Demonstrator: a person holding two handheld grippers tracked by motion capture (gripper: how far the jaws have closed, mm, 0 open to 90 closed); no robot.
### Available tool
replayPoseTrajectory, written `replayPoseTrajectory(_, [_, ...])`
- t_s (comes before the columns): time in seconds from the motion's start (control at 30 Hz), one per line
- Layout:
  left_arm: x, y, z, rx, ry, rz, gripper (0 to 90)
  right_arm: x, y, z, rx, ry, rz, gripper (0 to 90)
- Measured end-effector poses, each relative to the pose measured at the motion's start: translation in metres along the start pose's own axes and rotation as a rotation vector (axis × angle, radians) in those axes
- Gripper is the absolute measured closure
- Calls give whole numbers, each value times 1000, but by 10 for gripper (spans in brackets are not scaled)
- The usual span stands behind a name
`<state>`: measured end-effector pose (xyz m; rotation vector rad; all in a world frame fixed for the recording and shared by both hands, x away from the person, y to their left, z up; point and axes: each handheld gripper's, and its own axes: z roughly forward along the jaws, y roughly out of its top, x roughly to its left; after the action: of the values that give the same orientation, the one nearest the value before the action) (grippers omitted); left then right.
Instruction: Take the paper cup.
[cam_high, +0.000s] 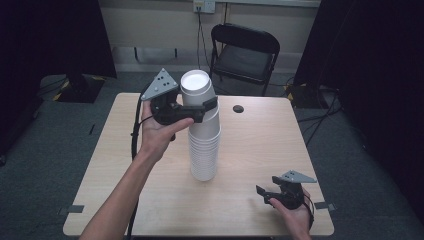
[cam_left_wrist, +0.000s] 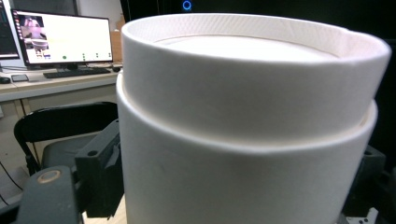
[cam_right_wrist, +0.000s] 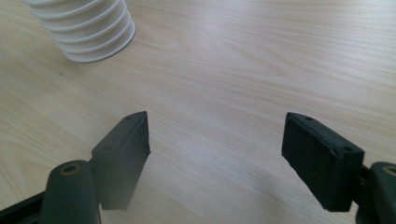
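Note:
A tall stack of white paper cups (cam_high: 204, 150) stands upside down at the middle of the wooden table (cam_high: 260, 135). My left gripper (cam_high: 202, 107) is clamped around the stack's upper part, one jaw on each side, and the top cups lean slightly left. In the left gripper view the white cup wall (cam_left_wrist: 243, 154) sits between both jaws of the left gripper (cam_left_wrist: 233, 182). My right gripper (cam_high: 266, 186) rests low near the front right edge, open, with nothing between its jaws. In the right gripper view the right gripper (cam_right_wrist: 217, 140) points over bare wood, the stack's base (cam_right_wrist: 88, 28) far ahead at the left.
A small dark round hole (cam_high: 238, 108) marks the table behind the stack. A black folding chair (cam_high: 245, 50) stands beyond the far edge. The left gripper view has a desk with a lit monitor (cam_left_wrist: 60, 37) in the background.

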<state>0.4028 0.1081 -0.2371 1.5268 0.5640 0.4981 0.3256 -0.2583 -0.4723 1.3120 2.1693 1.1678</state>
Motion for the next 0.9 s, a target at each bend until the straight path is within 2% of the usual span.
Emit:
replayPoseTrajectory(0.07, [0, 2, -1, -11, 3, -9, 161, 0, 0, 0, 2, 0, 1, 234])
replayPoseTrajectory(0.1, [1, 2, -2, -9, 4, 1, 161, 0, 0, 0, 3, -2, 0, 234])
replayPoseTrajectory(0.47, [2, 16, -8, -49, 15, 2, 161, 0, 0, 0, 4, -3, 0, 234])
replayPoseTrajectory(0.53, [3, 17, -10, -63, 21, -10, 161, 0, 0, 0, 5, -3, -1, 234])
replayPoseTrajectory(0.6, [2, 18, -12, -62, 42, 2, 161, 0, 0, 1, 4, -1, 1, 234])
replayPoseTrajectory(0.67, [3, 19, -14, -66, 44, -8, 160, 0, 0, 1, 8, -5, 0, 235])
replayPoseTrajectory(0.77, [4, 20, -19, -60, 64, 1, 160, 0, 0, 1, 11, -6, 6, 236])
replayPoseTrajectory(0.9, [6, 21, -25, -68, 65, -2, 160, 0, 0, 1, 10, -9, 4, 236])
